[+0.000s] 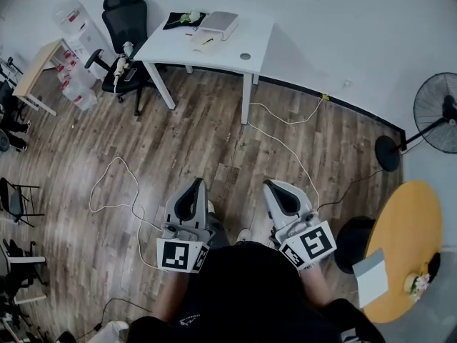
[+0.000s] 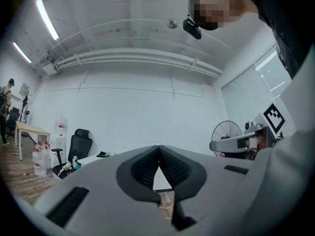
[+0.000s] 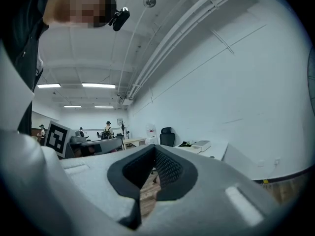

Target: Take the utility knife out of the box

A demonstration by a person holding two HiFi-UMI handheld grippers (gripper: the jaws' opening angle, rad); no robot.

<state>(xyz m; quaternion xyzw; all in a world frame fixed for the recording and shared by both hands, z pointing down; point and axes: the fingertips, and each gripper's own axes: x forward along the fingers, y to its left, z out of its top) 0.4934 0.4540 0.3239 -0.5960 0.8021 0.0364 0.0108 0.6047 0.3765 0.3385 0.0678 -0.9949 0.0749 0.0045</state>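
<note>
A whitish box (image 1: pixel 220 23) lies on the white table (image 1: pixel 214 52) at the far side of the room; the box (image 3: pixel 201 145) also shows small in the right gripper view. No utility knife can be made out. My left gripper (image 1: pixel 198 183) and right gripper (image 1: pixel 271 184) are held side by side close to my body over the wooden floor, well short of the table. The left gripper (image 2: pixel 158 151) has its dark pads pressed together with nothing between them. The right gripper (image 3: pixel 154 151) likewise stands shut and empty.
A black office chair (image 1: pixel 125 20) and water bottles (image 1: pixel 75 84) stand left of the table. White cables (image 1: pixel 114 191) trail over the floor. A standing fan (image 1: pixel 437 123) and a round yellow table (image 1: pixel 407 249) are at the right. A wooden desk (image 1: pixel 36 66) stands far left.
</note>
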